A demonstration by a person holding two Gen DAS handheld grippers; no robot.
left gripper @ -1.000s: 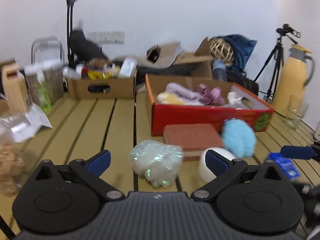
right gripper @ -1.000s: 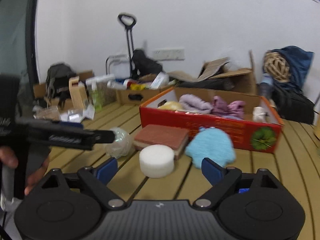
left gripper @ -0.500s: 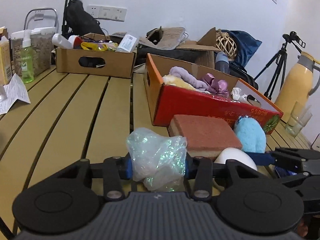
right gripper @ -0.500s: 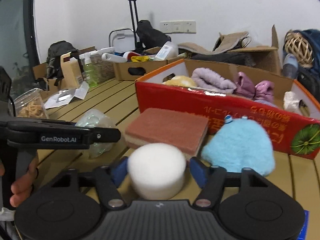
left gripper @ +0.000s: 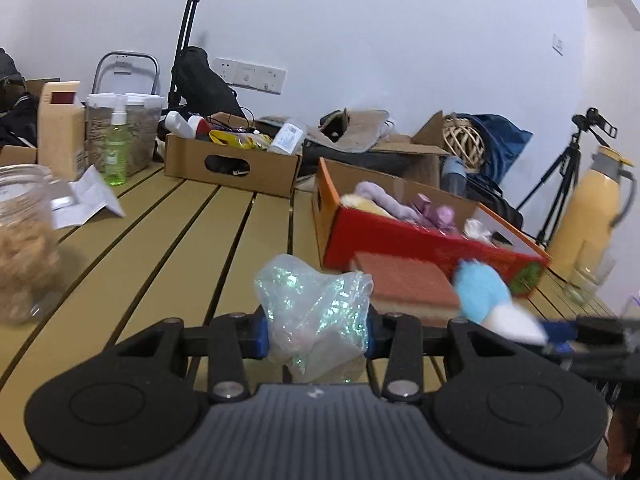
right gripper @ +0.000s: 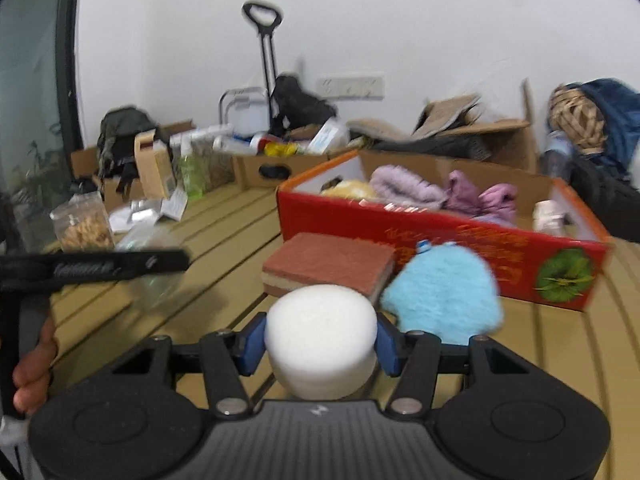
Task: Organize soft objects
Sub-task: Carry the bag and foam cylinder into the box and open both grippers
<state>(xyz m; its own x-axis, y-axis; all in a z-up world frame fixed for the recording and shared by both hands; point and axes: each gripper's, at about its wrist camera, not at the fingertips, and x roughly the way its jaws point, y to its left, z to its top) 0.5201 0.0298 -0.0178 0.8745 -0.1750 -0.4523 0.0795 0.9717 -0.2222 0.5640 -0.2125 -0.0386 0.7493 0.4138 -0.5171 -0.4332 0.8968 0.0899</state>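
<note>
My left gripper (left gripper: 316, 334) is shut on a clear, glittery plastic bag (left gripper: 316, 312) and holds it just above the wooden table. My right gripper (right gripper: 320, 344) is shut on a white round sponge (right gripper: 320, 338), also lifted slightly. Ahead lie a red-brown sponge block (right gripper: 328, 266) and a fluffy light-blue soft toy (right gripper: 442, 300). Behind them stands a red cardboard box (right gripper: 440, 240) holding purple, yellow and pink soft items. The right gripper shows at the right edge of the left wrist view (left gripper: 560, 332).
A brown cardboard box (left gripper: 232, 164) of bottles stands at the back. A jar of snacks (left gripper: 24, 240), a green spray bottle (left gripper: 114, 148) and papers sit at the left. A yellow thermos (left gripper: 592, 216) and a glass (left gripper: 584, 284) stand at the right. The slatted table (left gripper: 180, 260) spreads left.
Both grippers have lifted and pulled back a little with their objects held; the views tilted upward. One second ago both were open; they shut on the bag and the sponge.
</note>
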